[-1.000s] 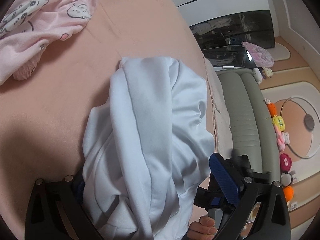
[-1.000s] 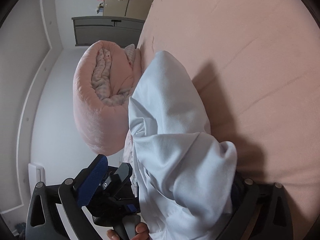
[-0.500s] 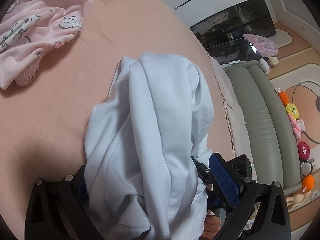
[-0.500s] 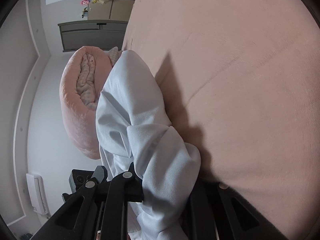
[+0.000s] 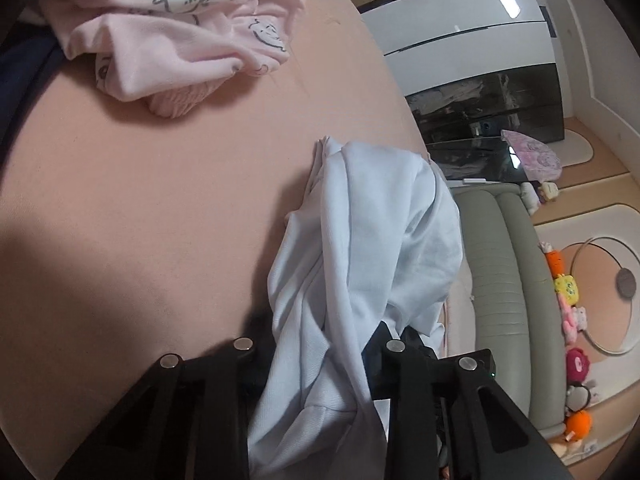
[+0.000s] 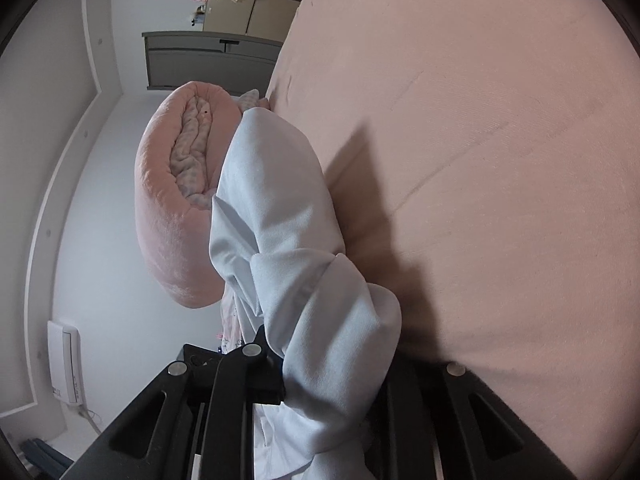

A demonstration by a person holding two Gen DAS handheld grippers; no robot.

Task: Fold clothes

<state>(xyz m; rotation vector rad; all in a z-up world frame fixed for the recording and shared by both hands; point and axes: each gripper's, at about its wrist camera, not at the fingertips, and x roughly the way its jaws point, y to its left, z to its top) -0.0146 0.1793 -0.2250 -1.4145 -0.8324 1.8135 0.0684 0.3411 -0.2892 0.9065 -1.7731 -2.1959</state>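
A light blue garment (image 5: pixel 372 240) lies bunched along the edge of the pink bed (image 5: pixel 140 220). In the left wrist view its near end runs between the fingers of my left gripper (image 5: pixel 320 356), whose jaws are closing and pinch the cloth. In the right wrist view the other end of the garment (image 6: pixel 276 208) is gathered in a thick roll. It passes between the jaws of my right gripper (image 6: pixel 336 364), which are opening slightly while still gripping the fabric. The pads of both grippers are hidden by cloth.
A pink printed garment (image 5: pixel 180 32) lies crumpled at the far left of the bed. A rolled pink blanket (image 6: pixel 160 220) sits past the bed edge (image 6: pixel 500 160). A grey padded bench (image 5: pixel 508 280), plush toys (image 5: pixel 568 292) and a dark glass cabinet (image 5: pixel 488 108) stand beyond.
The left jaws went from wide apart to pinched on the light blue garment, and that hand shifted a little. The right jaws narrowed onto the other end earlier and stay narrow.
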